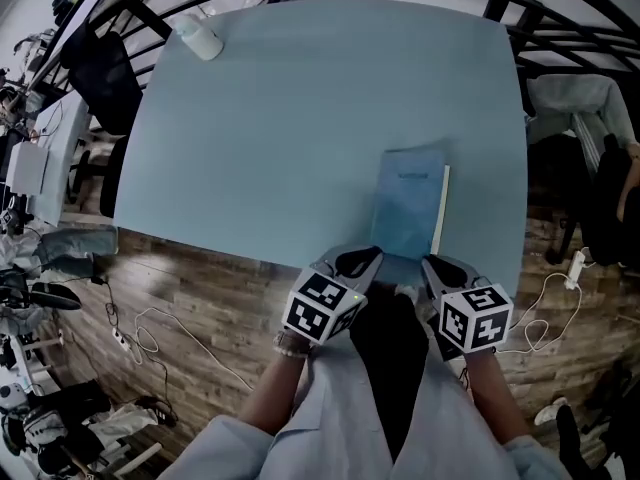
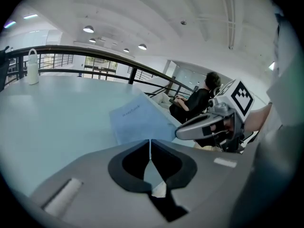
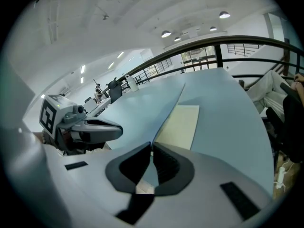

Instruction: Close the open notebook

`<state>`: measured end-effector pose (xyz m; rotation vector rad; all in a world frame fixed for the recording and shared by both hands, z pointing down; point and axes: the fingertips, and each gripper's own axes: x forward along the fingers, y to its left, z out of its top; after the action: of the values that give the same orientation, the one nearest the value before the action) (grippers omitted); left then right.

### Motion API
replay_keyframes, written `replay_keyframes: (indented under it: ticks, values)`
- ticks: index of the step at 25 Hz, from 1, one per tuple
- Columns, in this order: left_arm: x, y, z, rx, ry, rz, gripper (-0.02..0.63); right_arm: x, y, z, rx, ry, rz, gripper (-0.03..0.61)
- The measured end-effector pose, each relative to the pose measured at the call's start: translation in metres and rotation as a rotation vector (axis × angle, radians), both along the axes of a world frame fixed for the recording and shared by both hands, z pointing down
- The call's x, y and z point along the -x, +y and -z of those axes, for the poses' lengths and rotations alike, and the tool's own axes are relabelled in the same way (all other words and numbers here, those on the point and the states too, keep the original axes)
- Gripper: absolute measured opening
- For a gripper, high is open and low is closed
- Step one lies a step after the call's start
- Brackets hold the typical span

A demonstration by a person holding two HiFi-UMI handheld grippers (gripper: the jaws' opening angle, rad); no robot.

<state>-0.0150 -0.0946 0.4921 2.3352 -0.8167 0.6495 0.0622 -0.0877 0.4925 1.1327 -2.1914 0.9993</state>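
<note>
- Your right gripper [image 3: 151, 145] is at the notebook's [image 1: 408, 208] near right corner. It looks squeezed thin on the blue cover [image 3: 142, 103], so you can lay it over the cream page [image 3: 180, 125].
- Your left gripper [image 2: 150, 144] waits by the notebook's near left corner, pinched together on nothing.
- The table's [image 1: 300, 138] near edge runs just beside the notebook.
- One notebook, two grippers, one white bottle [image 1: 200, 38] far from the notebook.

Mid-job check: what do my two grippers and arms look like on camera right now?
Both the left gripper and right gripper have pale grey shells with black jaw pads narrowing to a point. Each carries a white cube printed with black square markers. Light grey sleeves cover the person's arms.
</note>
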Motion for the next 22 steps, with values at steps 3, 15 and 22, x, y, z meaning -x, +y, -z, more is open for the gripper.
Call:
replay_keyframes:
  ticks: [3,15,22]
  values:
    - [0.002,-0.002,0.009,-0.018,0.027,0.014,0.015,-0.007,0.002,-0.010,0.016,0.021,-0.022,0.015]
    - [0.008,-0.006,0.024,-0.064,0.032,0.037,0.005,-0.028,0.007,-0.052,0.079,0.099,-0.065,0.015]
    - [0.007,-0.005,0.029,-0.071,0.031,0.043,0.005,-0.036,0.007,-0.067,0.088,0.141,-0.073,0.026]
